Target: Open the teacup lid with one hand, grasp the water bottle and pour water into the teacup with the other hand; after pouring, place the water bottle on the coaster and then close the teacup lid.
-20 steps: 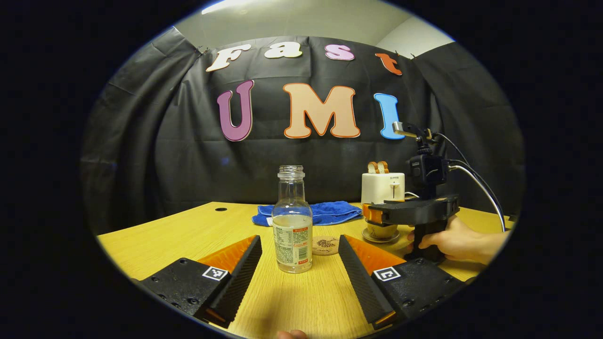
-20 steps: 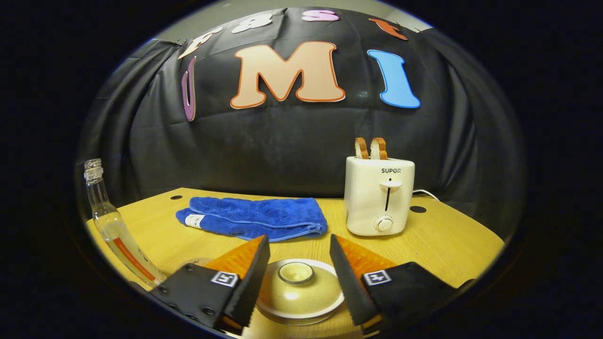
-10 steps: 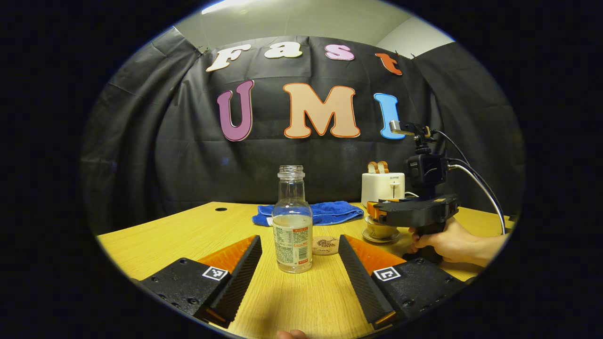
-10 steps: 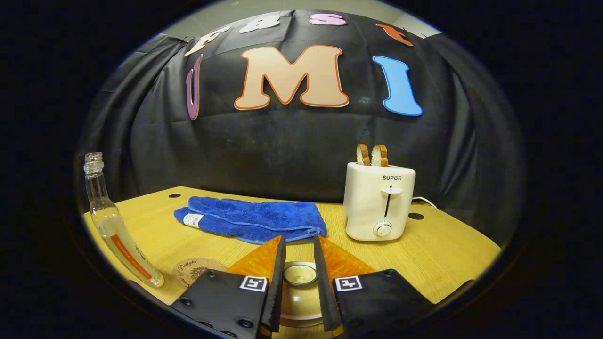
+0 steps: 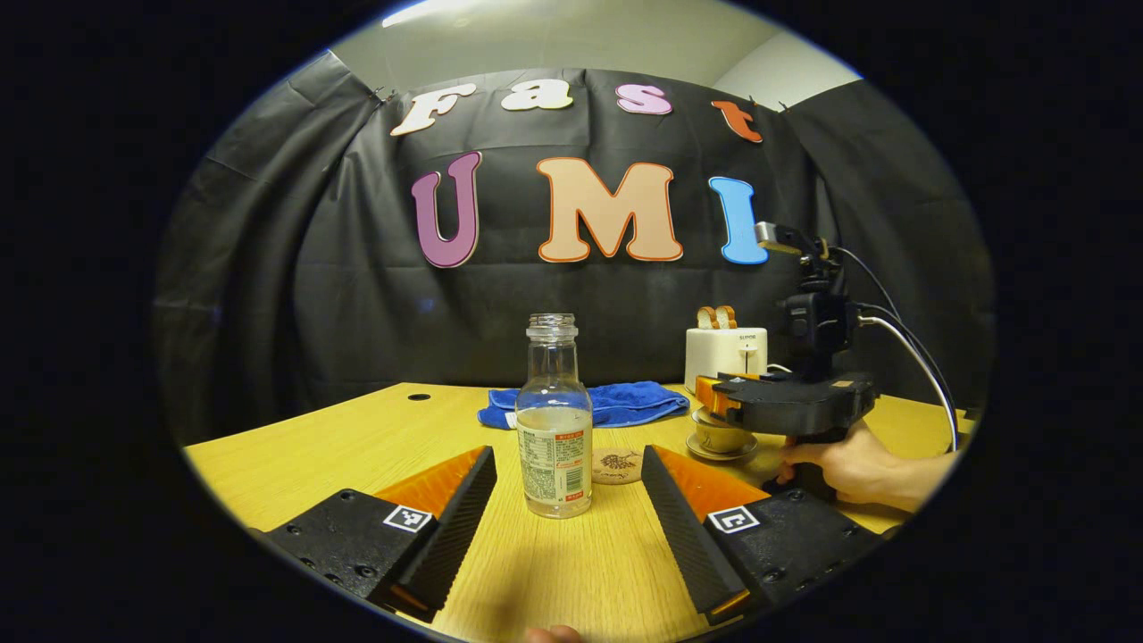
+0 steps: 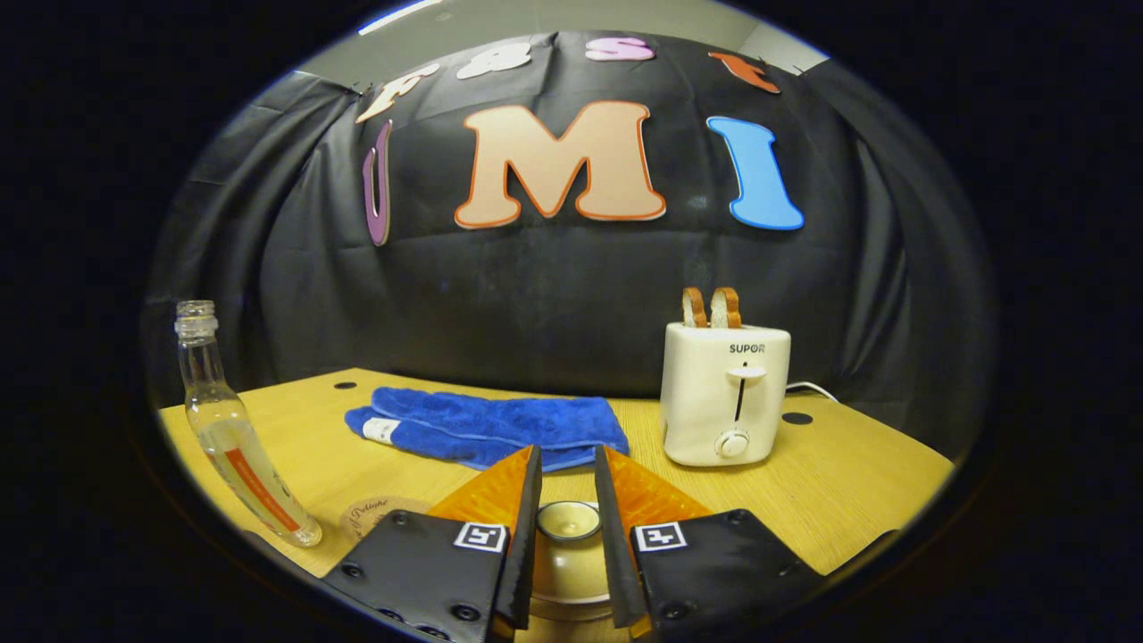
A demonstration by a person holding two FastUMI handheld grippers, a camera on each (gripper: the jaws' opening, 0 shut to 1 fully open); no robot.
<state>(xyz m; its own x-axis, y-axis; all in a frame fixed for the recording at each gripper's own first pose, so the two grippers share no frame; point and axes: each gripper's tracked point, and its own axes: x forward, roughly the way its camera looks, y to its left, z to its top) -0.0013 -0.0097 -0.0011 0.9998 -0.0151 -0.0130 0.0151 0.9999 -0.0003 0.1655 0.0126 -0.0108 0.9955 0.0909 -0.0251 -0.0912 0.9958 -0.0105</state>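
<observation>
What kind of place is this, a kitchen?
Probably a staged recording booth, not a kitchen: black cloth wall, one wooden table with a toaster, blue towel and water bottle, and hand-held tools.

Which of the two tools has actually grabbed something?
The right tool, shut on the teacup lid knob. The left tool gapes open, the water bottle standing untouched ahead.

Both low, wall-facing, sharing bottle (image 5: 554, 420), toaster (image 6: 725, 393)
</observation>
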